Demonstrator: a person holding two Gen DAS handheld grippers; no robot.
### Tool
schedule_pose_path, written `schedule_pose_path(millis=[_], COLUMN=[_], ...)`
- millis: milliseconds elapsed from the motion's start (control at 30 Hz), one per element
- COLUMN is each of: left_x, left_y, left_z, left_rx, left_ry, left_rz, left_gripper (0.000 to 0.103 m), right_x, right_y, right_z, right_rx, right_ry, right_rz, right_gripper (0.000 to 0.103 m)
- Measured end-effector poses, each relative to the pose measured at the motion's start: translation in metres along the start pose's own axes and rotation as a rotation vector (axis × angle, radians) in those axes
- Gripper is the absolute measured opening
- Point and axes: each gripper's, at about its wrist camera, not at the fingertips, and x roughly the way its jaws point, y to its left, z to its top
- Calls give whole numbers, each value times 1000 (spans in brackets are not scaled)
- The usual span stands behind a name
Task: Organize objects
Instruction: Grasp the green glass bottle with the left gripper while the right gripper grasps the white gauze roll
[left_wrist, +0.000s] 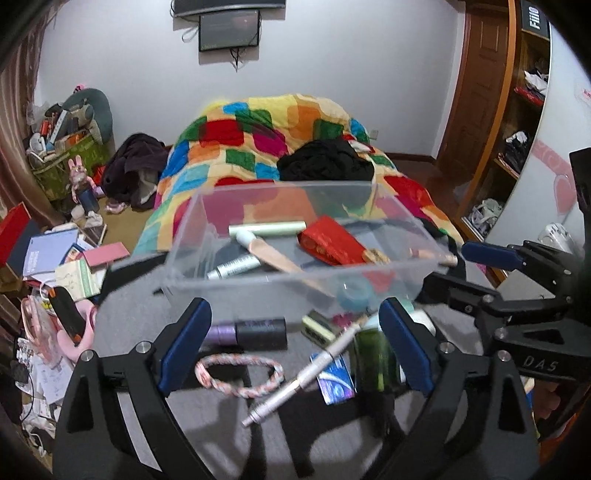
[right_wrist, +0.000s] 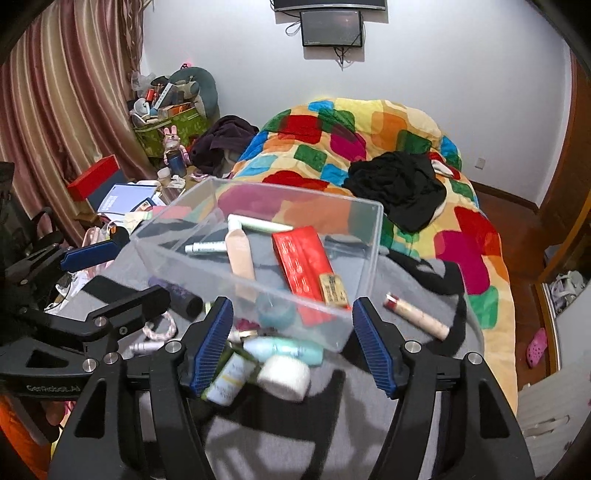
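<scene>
A clear plastic box (left_wrist: 184, 229) (right_wrist: 295, 192) sits on a grey cloth (right_wrist: 277, 435) on the bed. Inside lie a red packet (left_wrist: 332, 240) (right_wrist: 301, 258), a peach tube (right_wrist: 240, 251) and other small tubes. In front of it lie a braided bracelet (left_wrist: 240, 373), a silver pen (left_wrist: 306, 373), a dark tube (left_wrist: 258, 330), a green bottle (left_wrist: 373, 354), a white jar (right_wrist: 284, 376) and a pale blue bottle (right_wrist: 284, 349). My left gripper (left_wrist: 291, 321) is open just before the box's near wall. My right gripper (right_wrist: 291, 306) is open at the box's near corner, gripping nothing.
A beige tube with a red cap (right_wrist: 417, 314) lies right of the box. A colourful quilt (left_wrist: 258, 140) with a black garment (left_wrist: 325, 162) fills the bed behind. Books and boxes (left_wrist: 55, 254) crowd the left side. Wooden shelves (left_wrist: 517, 147) stand at the right.
</scene>
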Motion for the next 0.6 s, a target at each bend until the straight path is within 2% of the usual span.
schedule_pose_path(millis=[300,433,500,600], left_x=[15,17,18,19], left_y=[-3,-5,-8,-14], left_z=[-35,-41,-43,-43], left_rx=[-28,-40,-45,-37], left_ry=[85,109,118,120], left_rz=[-29,-57,-78,-98], left_gripper=[91,74,69,65], right_x=[26,40,46,52], right_y=[-13,-8,-5,-3], right_z=[-31,-38,-40,-44], right_rx=[56,47,46,46], right_ry=[103,133,135,156], right_rz=[18,38,38,54], right_gripper=[64,63,62,42])
